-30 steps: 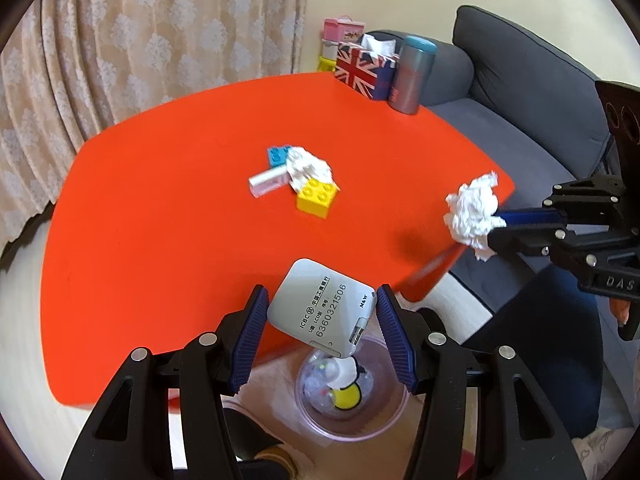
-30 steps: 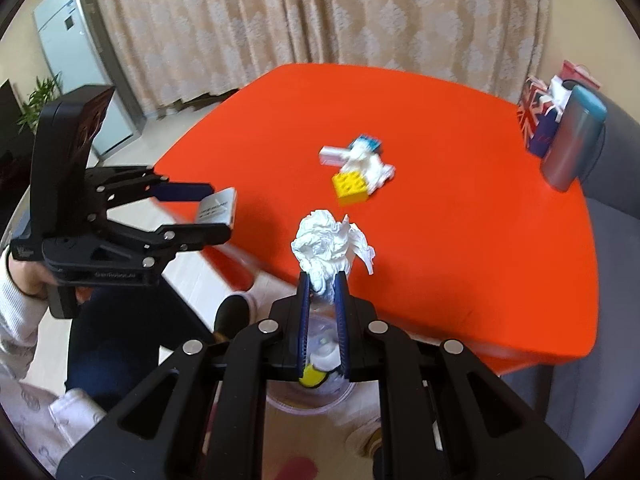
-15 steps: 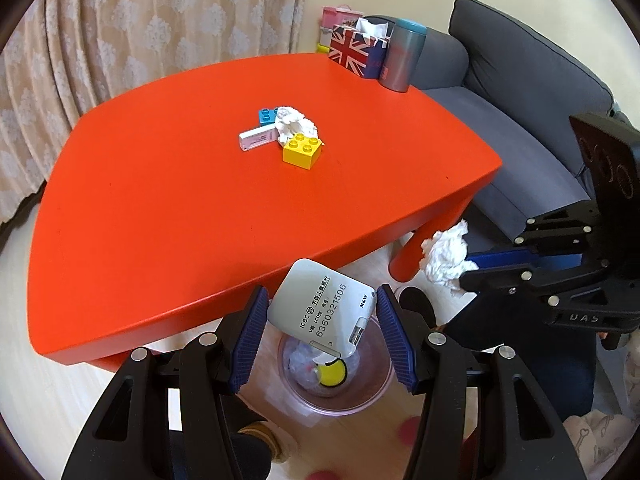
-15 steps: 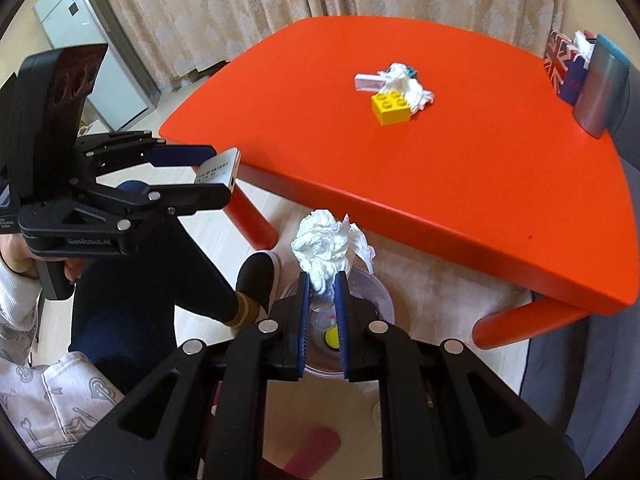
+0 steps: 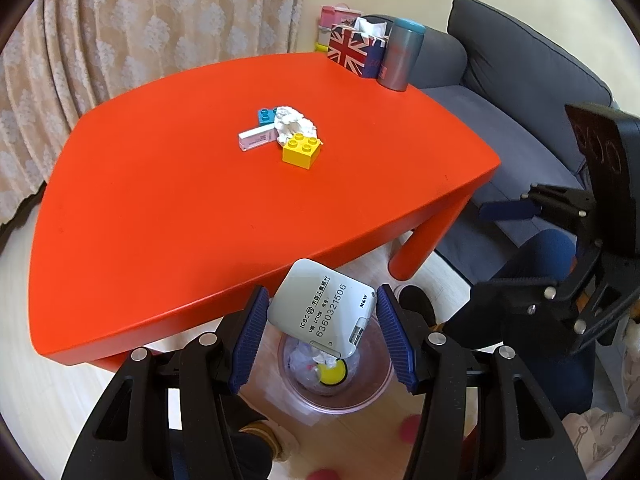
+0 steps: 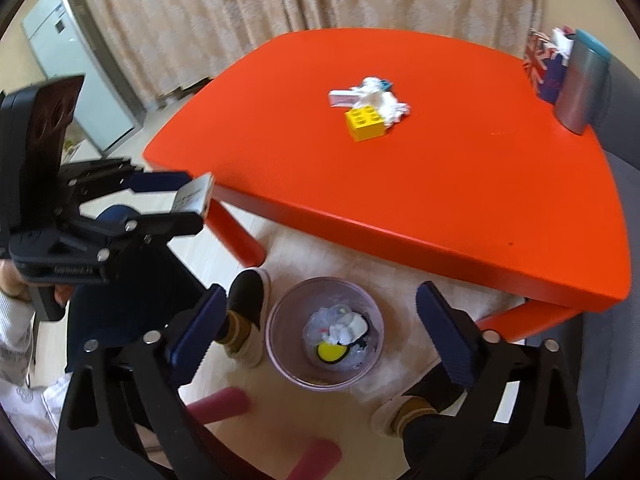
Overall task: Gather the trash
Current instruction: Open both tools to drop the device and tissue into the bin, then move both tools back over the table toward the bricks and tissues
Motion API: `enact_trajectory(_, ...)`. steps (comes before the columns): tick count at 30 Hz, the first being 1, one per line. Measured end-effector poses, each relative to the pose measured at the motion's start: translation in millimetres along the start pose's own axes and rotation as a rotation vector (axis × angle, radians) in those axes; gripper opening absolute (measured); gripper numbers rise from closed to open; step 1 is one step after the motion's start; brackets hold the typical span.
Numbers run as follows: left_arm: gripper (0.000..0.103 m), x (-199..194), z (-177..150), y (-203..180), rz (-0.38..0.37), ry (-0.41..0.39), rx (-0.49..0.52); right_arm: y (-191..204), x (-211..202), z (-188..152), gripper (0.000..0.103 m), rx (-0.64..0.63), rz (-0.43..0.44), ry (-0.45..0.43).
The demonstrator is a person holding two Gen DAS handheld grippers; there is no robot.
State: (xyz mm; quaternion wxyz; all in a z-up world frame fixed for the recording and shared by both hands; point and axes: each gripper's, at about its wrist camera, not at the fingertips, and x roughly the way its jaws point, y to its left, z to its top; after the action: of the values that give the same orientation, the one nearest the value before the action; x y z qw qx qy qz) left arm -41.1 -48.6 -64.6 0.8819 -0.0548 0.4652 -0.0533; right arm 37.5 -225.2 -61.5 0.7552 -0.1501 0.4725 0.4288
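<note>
Trash is gathering in the clear round plastic bin (image 6: 325,332) on the floor just off the near edge of the red-orange curved table (image 5: 168,208); crumpled white tissue and a yellow disc are lying at its bottom. The right gripper (image 6: 324,334) is hanging directly over the bin with its jaws spread wide and nothing between them, a placement that suits dropping things straight down into the opening.

The left gripper (image 5: 320,336) is holding a flat white rounded-rectangle card-like device printed with ICBC and a number (image 5: 322,314), its blue ribbed pads pressing the two opposite edges. It is sitting above the bin too, probably so that a release sends it in. The device's broad printed face is turned up toward the camera; its long axis is running diagonally, from the upper left over the table edge down to the lower-right corner with the metal fitting, which is pointing toward the bin.

A crumpled white tissue wad (image 5: 294,124) is still lying mid-table, touching a yellow toy brick (image 5: 301,151), a small blue brick (image 5: 266,116) and a white-pink rectangular box (image 5: 256,140). By my judgement that wad is the remaining pickup.
</note>
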Motion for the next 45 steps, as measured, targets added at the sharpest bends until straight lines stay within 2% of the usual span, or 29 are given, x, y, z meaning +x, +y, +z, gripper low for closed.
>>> enact_trajectory(12,0.054,3.5,-1.8,-6.4,-0.02,0.019,0.017,-12.2,-11.5,6.4,0.097,0.087,-0.01,-0.041)
enact_trajectory(17,0.054,8.0,-2.9,-12.6,-0.033,0.038,0.035,-17.4,-18.5,7.6,0.097,0.097,-0.055,-0.064)
enact_trajectory(23,0.055,11.1,-0.2,-19.4,-0.053,0.045,0.057,-25.4,-23.5,8.8,0.097,0.119,-0.066,-0.076)
enact_trajectory(24,0.06,11.3,0.2,-20.3,-0.055,0.045,0.06,-26.7,-23.9,8.1,0.097,0.121,-0.068,-0.078)
enact_trajectory(25,0.075,10.9,0.6,-20.7,-0.054,0.038,0.06,-27.6,-24.5,8.0,0.097,0.124,-0.068,-0.08)
enact_trajectory(27,0.091,7.1,1.7,-19.2,-0.049,0.002,0.044,-29.2,-24.6,7.5,0.097,0.127,-0.073,-0.082)
enact_trajectory(30,0.095,8.4,3.9,-17.1,-0.032,0.005,0.036,-30.2,-24.9,5.9,0.097,0.128,-0.076,-0.081)
enact_trajectory(45,0.095,7.6,6.2,-3.9,0.014,-0.012,-0.007,-27.2,-20.2,5.2,0.097,0.121,-0.071,-0.072)
